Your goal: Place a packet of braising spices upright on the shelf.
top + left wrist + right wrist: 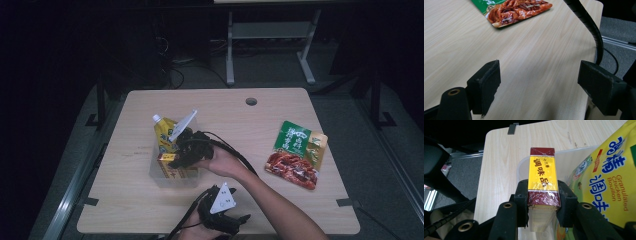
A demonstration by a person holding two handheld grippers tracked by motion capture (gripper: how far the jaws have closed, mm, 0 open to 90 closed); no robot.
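A clear plastic bin stands left of the table's middle. A yellow chicken bouillon pouch stands upright inside it. My right gripper is over the bin, shut on a yellow and dark red seasoning box that is partly down inside it. In the right gripper view both pads press the box on its sides, with the pouch close on the right and the bin rim behind. My left gripper rests at the front edge, jaws wide open with bare table between its pads.
A green and red snack packet lies flat on the right part of the table, seen too in the left gripper view as a red packet. A cable hole is near the far edge. A black cable hangs by the table's corner.
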